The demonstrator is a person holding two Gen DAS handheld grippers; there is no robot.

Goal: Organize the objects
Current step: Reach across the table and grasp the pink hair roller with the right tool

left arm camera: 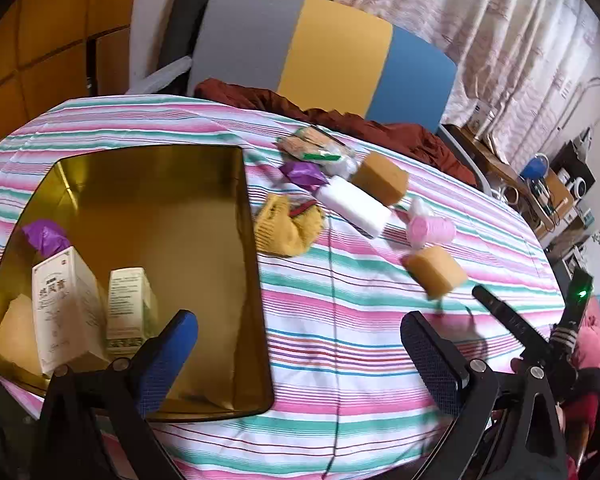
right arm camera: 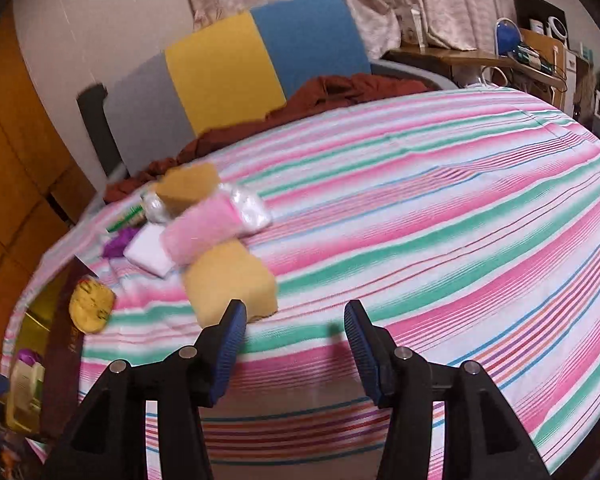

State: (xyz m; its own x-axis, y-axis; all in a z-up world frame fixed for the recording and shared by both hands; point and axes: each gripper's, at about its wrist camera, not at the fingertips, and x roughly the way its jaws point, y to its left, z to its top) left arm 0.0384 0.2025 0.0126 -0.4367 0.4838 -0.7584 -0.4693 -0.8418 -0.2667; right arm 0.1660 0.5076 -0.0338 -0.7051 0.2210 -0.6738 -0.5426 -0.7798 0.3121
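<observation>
While both grippers [left arm camera: 298,354] [right arm camera: 296,334] gape empty, a sponge [right arm camera: 230,280] lies just beyond the right one. Next: clamp it, then carry it to the tin [left arm camera: 256,280].

Box print: characters on the tall white carton [left arm camera: 62,308] in the gold tin [left arm camera: 236,240] are too blurred to read.
Second carton [left arm camera: 130,304]: small text unreadable; its base sits behind a left gripper fingertip [left arm camera: 168,356].
Gold tin, right wrist view: only a sliver [right arm camera: 40,320] shows at the left edge.
Near sponge [right arm camera: 230,280]: smeared by blur, lower edge behind a finger [right arm camera: 228,344].
Snack packets [left arm camera: 312,146]: wrappers too blurred to identify.
Shelf clutter [left arm camera: 556,188]: too small to make out.
</observation>
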